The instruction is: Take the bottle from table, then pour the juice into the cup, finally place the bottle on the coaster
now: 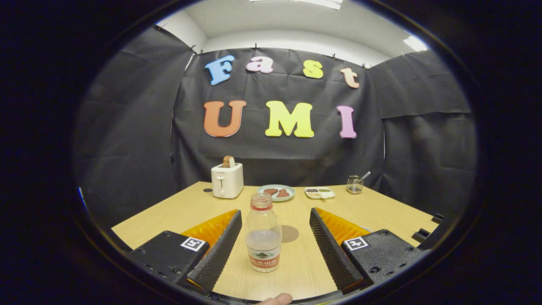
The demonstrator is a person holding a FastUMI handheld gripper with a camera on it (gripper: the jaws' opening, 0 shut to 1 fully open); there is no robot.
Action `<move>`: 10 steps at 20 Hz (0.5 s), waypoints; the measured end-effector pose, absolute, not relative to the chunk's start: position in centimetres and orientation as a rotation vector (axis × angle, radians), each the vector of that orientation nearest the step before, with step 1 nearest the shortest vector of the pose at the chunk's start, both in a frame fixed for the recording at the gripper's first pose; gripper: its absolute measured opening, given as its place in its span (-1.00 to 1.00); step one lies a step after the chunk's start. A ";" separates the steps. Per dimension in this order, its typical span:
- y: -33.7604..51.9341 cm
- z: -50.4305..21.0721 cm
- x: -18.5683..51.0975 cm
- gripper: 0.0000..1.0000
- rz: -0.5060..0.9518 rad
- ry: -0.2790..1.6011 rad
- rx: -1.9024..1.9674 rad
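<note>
The fingers (271, 250) are spread wide with the bottle (263, 233) standing between them, untouched, on the table (178, 212). It has no cap; a clumsy squeeze could tip it and spill juice.

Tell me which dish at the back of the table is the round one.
The plate, just right of the toaster, is round with brown food. The tray right of it is oblong with compartments. The open gripper brackets the bottle.
</note>
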State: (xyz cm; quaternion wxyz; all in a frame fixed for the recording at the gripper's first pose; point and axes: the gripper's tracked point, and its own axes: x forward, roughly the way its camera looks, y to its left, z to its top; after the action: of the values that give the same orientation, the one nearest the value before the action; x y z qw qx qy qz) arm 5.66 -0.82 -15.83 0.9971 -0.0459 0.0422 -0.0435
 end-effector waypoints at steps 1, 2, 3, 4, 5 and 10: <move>-0.8 -16.3 6.0 1.00 -0.094 0.073 -0.093; -0.8 -16.9 6.4 1.00 -0.097 0.059 -0.098; -0.9 -17.7 6.9 1.00 -0.107 0.054 -0.109; -1.0 -18.7 7.2 1.00 -0.107 0.059 -0.113; -0.8 -19.6 7.6 1.00 -0.103 0.064 -0.110; -0.7 -22.3 8.6 1.00 -0.103 0.088 -0.101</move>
State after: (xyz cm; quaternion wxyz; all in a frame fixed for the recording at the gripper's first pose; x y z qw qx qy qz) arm 8.59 -0.73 -22.34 0.9964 -0.0503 0.0438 -0.0517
